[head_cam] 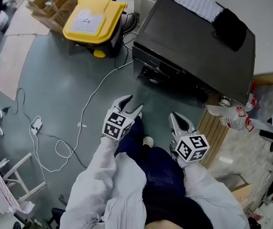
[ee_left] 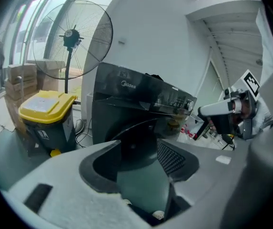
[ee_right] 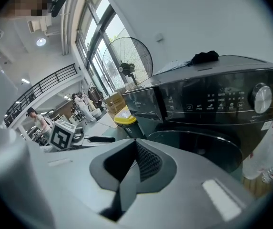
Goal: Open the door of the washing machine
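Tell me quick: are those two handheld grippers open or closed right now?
Left gripper: jaws open, holding nothing.
Right gripper: jaws shut, holding nothing.

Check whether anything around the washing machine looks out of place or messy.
Two things stand out. A crumpled black cloth lies on top of the washing machine, beside a white sheet. A loose white cable snakes across the floor in front of it, where feet could catch. The machine looks intact, door shut.

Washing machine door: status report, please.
Left gripper open, right gripper shut, both empty, short of the washing machine. Door shut, untouched. Yellow bin and floor cable off to the left.
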